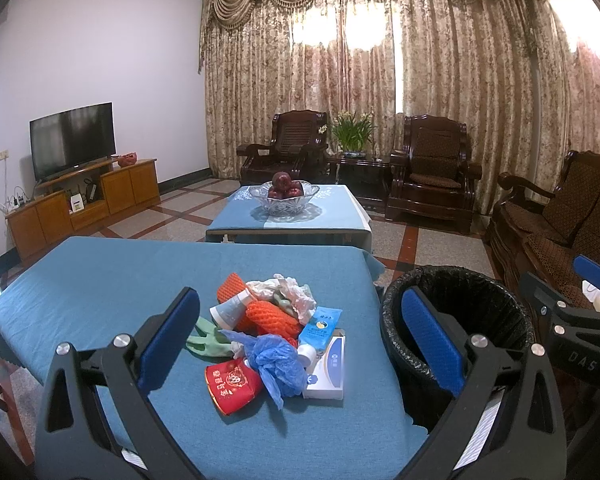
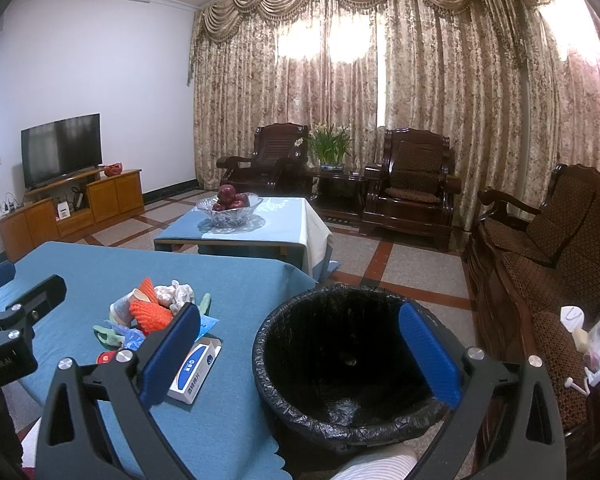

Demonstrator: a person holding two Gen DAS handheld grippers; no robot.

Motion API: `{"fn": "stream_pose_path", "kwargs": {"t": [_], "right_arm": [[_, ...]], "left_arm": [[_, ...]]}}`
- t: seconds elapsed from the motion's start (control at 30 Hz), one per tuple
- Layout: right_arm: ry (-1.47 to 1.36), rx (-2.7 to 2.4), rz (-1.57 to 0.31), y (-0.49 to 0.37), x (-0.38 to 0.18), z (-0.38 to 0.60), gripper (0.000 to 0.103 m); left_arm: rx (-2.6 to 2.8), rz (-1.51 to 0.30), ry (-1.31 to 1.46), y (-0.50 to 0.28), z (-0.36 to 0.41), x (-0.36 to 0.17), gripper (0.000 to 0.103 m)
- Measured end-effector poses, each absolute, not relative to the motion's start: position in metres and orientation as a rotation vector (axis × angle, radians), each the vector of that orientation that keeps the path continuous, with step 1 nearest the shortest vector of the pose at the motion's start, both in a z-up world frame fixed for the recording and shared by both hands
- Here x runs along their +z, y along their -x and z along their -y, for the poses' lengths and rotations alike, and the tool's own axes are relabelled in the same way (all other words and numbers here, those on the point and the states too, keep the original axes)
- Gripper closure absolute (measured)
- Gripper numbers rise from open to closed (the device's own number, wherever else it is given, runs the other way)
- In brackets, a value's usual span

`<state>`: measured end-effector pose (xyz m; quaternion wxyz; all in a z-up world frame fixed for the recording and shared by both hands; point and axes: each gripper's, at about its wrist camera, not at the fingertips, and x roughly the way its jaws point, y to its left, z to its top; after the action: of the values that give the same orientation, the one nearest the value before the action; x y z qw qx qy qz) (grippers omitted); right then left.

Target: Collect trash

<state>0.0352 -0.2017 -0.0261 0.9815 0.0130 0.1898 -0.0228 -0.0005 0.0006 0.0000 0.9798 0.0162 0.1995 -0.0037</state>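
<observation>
Left tool [image 1: 300, 344] gaped wide, empty, over the mixed trash pile [image 1: 278, 336] on the blue-clothed desk [image 1: 100, 280]. Right tool [image 2: 300, 352] gaped wide, empty, above the black-lined round bin [image 2: 340, 408] beside the desk.

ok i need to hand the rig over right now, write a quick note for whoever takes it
Left claw: open, empty, held above the near table facing the trash pile.
Right claw: open, empty, held over the bin.
Trash pile sits mid-table on the blue cloth: orange foam nets, paper cup, crumpled tissue, green glove, blue plastic bag, red packet, blue tube, white box.
Bin, lined with a black bag, stands off the table's right edge; it looks empty apart from a small speck at the bottom.
Done: nothing collected yet, as far as the views show.
Left: move every piece from the pile into the bin.
</observation>
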Motion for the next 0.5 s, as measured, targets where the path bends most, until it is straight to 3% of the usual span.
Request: {"fn": "stream_pose_path", "kwargs": {"t": [0.5], "right_arm": [[-0.026, -0.046, -0.381, -0.0355, -0.0264, 0.2015, 0.006]], "left_arm": [[-0.008, -0.402, -0.032, 0.0006, -0.0009, 0.0000, 0.005]]}}
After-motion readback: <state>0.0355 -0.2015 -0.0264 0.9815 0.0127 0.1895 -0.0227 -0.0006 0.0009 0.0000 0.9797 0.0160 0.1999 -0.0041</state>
